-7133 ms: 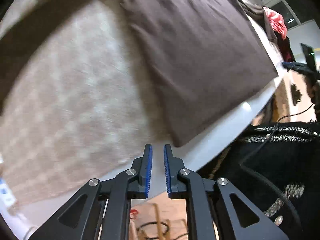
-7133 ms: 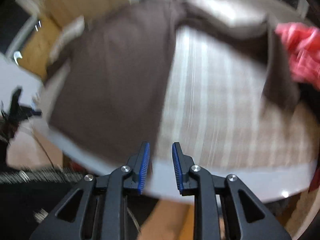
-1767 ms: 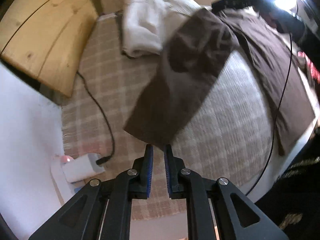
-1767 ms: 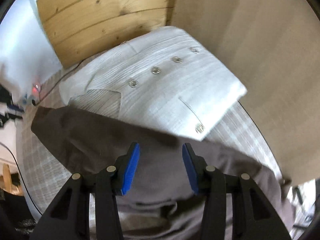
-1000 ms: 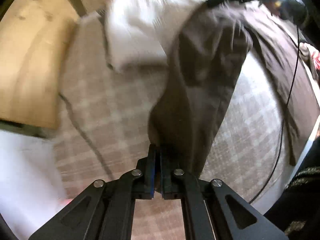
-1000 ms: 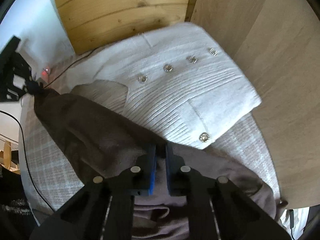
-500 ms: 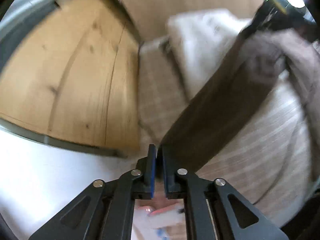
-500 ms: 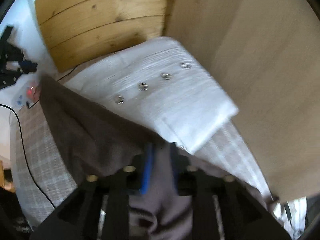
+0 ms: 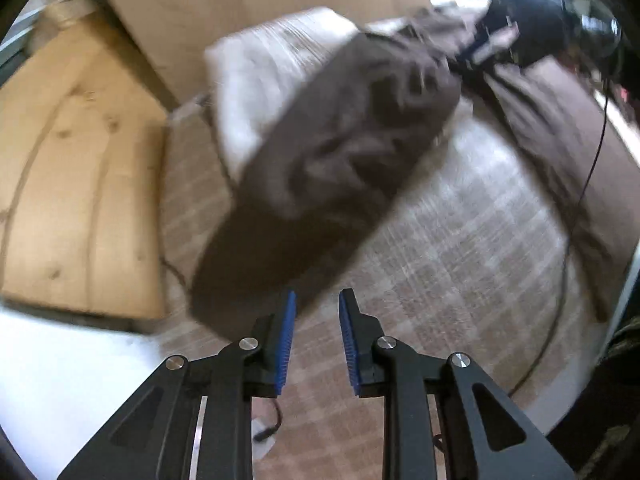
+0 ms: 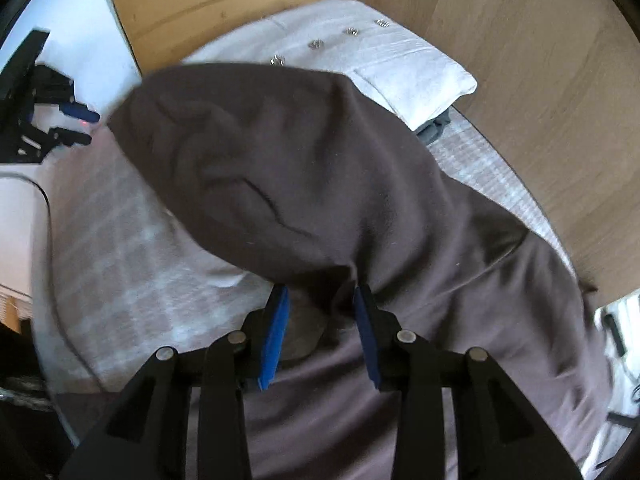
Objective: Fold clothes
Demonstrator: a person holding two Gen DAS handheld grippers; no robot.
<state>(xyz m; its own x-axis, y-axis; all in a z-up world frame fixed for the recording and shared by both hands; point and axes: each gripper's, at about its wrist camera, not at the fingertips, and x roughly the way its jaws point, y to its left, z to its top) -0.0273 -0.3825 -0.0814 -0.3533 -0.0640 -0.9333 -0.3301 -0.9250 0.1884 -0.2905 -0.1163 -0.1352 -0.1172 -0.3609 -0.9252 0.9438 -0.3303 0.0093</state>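
Both pairs of fingers have let go since half a second back — my left gripper (image 9: 316, 340) and right gripper (image 10: 322, 332) now gape empty, the brown garment (image 10: 312, 184) dropping just ahead onto the bed (image 9: 460, 248), released to lay the fold.

Left wrist view: low, close over checked bedcover (image 9: 460, 248), facing forward past own fingers toward wooden headboard (image 9: 72, 184) far left — blurred. Right wrist view: nearer still, almost on brown garment (image 10: 320, 168), facing headboard corner. Shared between both: brown garment, white buttoned cardigan (image 10: 384, 56) far behind it, checked bedcover, wood panels — seen from opposite sides.
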